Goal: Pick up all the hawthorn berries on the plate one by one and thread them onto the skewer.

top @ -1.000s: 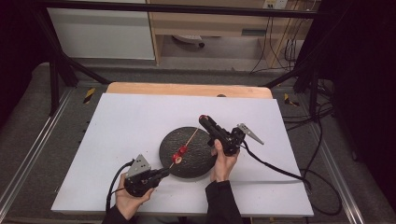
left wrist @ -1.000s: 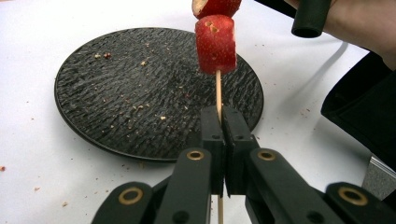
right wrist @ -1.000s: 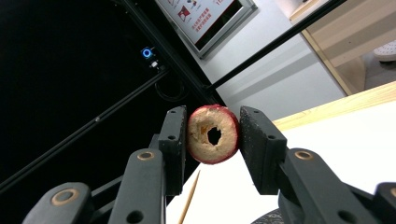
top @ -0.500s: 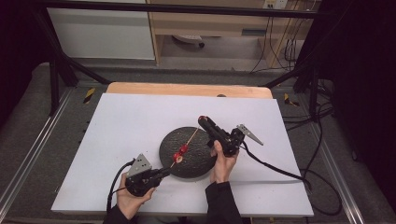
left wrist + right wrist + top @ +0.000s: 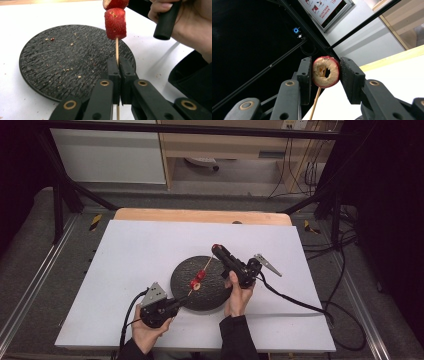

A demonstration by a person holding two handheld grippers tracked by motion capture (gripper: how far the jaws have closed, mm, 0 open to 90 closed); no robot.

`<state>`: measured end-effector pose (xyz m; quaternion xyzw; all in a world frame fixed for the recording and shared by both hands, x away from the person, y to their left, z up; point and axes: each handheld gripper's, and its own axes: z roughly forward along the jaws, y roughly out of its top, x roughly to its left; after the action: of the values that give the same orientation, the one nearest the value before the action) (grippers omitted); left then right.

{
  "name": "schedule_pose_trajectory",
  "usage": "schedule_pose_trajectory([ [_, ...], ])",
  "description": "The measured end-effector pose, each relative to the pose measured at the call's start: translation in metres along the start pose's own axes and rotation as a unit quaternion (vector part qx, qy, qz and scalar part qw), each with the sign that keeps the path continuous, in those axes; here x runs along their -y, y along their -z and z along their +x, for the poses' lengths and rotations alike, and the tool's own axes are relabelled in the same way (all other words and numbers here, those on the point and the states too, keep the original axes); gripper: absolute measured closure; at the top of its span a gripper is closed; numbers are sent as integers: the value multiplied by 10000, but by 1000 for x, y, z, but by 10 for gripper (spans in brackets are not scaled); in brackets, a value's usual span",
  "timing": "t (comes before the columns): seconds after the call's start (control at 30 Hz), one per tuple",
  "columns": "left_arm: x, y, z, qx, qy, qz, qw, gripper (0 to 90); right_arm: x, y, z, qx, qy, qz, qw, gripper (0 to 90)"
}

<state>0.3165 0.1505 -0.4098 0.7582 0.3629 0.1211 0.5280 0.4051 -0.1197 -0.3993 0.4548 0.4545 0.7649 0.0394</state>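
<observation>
your left gripper (image 5: pixel 119 75) has its fingers pressed together on the bare lower end of the thin wooden skewer (image 5: pixel 116 51), which runs on between them towards your hand. your right gripper (image 5: pixel 324 75) has its fingers closed from both sides on the round red-skinned fruit slice with the hollowed core (image 5: pixel 326 71) at the far end of that same stick.

the relation that matters is the skewer's long axis. in the high view it runs on a slant from your left gripper (image 5: pixel 172 304) near the front edge of the bench, up and away over the round black textured plate (image 5: pixel 212 292), to your right gripper (image 5: pixel 216 248) at the far tip. two more red fruit pieces (image 5: pixel 197 280) sit on the stick between your hands, above the plate and nearer the left gripper than the right.

so the held slice lies straight along the stick from the left fingers, and the right hand is the nearer one to it. if the slice is to come free, it probably has to travel along that same line, away from the left gripper; a sideways pull could bend or snap the thin stick.
</observation>
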Motion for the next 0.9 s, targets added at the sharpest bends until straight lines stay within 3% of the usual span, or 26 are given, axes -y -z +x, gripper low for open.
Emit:
schedule_pose_trajectory([
  [0.9,-25,-16,-2,59,80,-115,9999,882,4,5,4,-108,84,183,9997,635],
])
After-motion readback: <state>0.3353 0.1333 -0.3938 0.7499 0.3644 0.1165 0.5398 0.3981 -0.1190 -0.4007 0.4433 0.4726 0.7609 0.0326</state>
